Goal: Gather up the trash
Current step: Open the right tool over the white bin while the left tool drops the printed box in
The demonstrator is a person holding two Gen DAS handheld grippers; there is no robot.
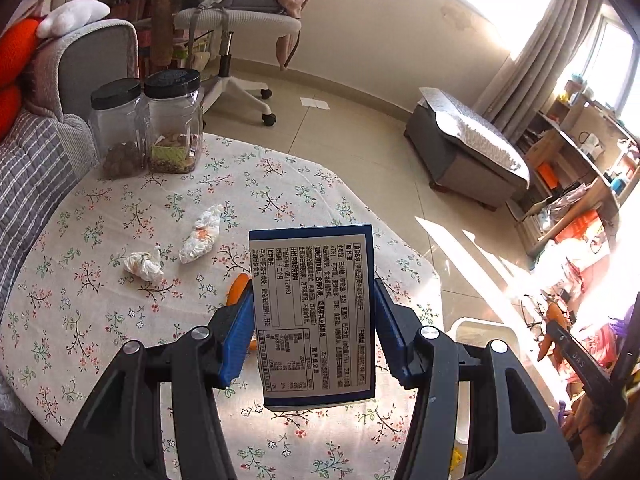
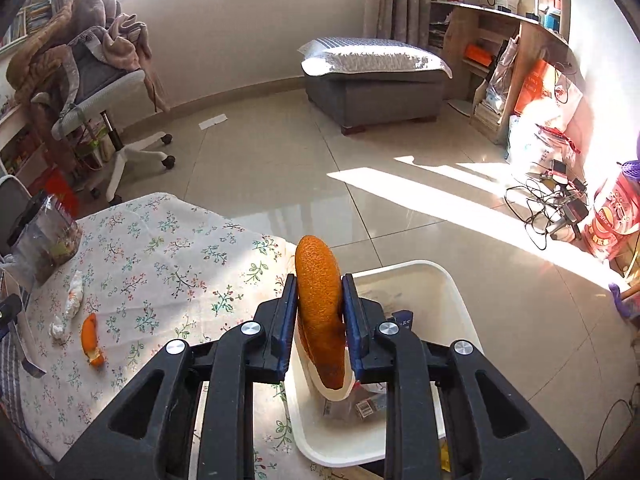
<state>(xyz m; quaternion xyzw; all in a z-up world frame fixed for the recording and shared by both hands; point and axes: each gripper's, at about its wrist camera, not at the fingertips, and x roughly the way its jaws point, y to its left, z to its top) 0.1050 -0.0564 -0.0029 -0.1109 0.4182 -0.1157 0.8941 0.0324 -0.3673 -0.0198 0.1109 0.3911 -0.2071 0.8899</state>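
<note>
My left gripper is shut on a blue carton with a white printed label, held above the floral tablecloth. Two crumpled tissues lie on the cloth, and an orange peel shows beside the left finger. My right gripper is shut on a large orange peel, held over the white trash bin beside the table. The bin holds some wrappers. Another orange peel and tissues lie on the table in the right wrist view.
Two plastic jars with black lids stand at the table's far edge. A sofa borders the table on the left. An office chair, a grey ottoman and cluttered shelves stand around the tiled floor.
</note>
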